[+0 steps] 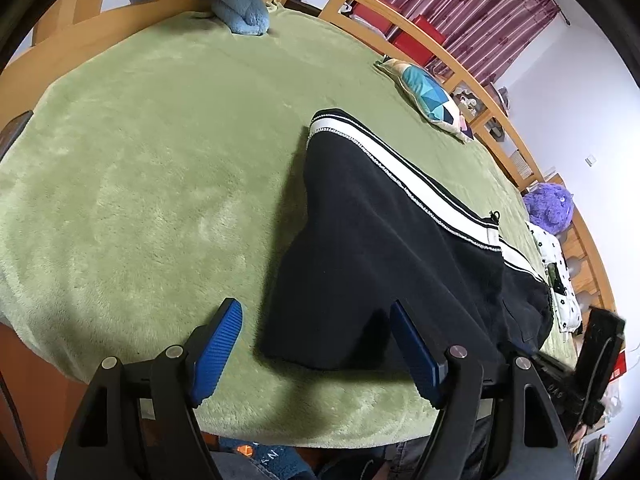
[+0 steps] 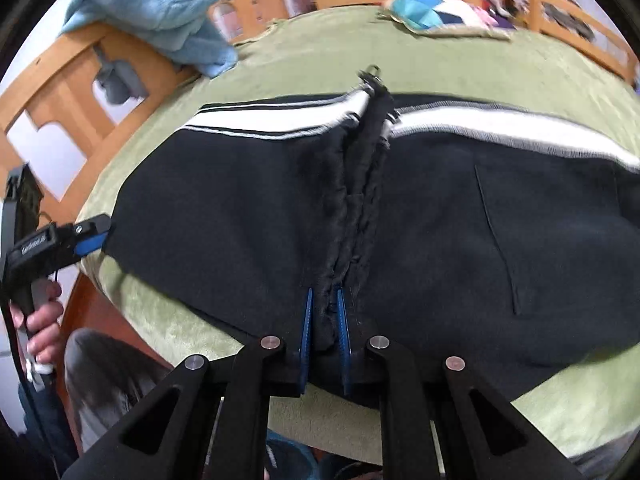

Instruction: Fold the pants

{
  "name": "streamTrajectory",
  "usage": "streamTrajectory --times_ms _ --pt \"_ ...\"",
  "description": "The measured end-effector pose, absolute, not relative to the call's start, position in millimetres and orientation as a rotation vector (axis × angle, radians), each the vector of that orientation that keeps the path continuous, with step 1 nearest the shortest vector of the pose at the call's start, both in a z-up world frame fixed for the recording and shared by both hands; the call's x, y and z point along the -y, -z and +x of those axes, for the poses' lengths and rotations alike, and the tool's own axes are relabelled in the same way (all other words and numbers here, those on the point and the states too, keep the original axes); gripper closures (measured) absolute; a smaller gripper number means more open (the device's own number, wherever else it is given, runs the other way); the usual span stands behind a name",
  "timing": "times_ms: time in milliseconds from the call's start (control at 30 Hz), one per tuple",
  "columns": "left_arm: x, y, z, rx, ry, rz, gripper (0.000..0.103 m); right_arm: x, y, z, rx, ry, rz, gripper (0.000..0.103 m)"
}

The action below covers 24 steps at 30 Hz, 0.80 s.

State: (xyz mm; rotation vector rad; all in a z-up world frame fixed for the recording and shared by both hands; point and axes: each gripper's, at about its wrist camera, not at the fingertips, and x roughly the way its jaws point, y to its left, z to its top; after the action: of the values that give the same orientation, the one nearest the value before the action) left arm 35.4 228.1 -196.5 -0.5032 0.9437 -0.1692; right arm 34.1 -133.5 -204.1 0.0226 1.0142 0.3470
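Pants (image 2: 248,200) bear no writing we can read; our right gripper (image 2: 325,320) is clamped on their bunched black fabric, while our left gripper (image 1: 316,316) gapes wide, holding nothing.

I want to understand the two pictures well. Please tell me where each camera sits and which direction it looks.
Left wrist: on the left gripper, open at the near bed edge, looking across the green blanket at the pants.
Right wrist: on the right gripper, shut on a bunched fold of the pants; the person's left hand with the left gripper shows.
Shared: pants, blanket, patterned pillow.
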Motion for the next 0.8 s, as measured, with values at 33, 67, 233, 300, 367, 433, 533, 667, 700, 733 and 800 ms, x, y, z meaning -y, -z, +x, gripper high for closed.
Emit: streamTrajectory --times_ms 33,67,233,300,367,433,533,667,700,733,800 --pt "-228 197 35 -0.942 0.173 -0.504 0.028 137 196 37 -0.999 -0.364 0.024 0.089" --pt "-229 197 35 -0.940 0.177 -0.503 0.028 140 188 41 -0.971 -0.375 0.041 0.087" --pt "-237 196 36 -0.920 0.185 -0.513 0.028 142 173 93 -0.859 -0.324 0.084 0.041" --pt "-239 194 37 -0.908 0.190 -0.526 0.028 141 180 123 -0.894 -0.297 0.105 0.041" --pt "-240 192 37 -0.893 0.196 -0.532 0.028 139 198 159 -0.978 -0.259 0.125 0.043" --pt "-239 191 37 -0.883 0.206 -0.529 0.028 132 215 183 -1.064 -0.281 0.159 0.085" --pt "-238 191 37 -0.888 0.206 -0.529 0.028 142 188 177 -0.913 -0.331 0.213 0.090" --pt "-235 202 41 -0.910 0.254 -0.571 0.028 141 197 181 -0.982 -0.303 0.201 0.083" --pt "-233 205 42 -0.923 0.256 -0.574 0.028 132 208 182 -1.034 -0.285 0.130 0.077" --pt "-231 209 42 -0.936 0.256 -0.575 0.028 122 222 179 -1.101 -0.267 0.035 0.076" --pt "-229 215 41 -0.946 0.252 -0.569 0.028 121 218 163 -1.065 -0.276 -0.023 0.074"
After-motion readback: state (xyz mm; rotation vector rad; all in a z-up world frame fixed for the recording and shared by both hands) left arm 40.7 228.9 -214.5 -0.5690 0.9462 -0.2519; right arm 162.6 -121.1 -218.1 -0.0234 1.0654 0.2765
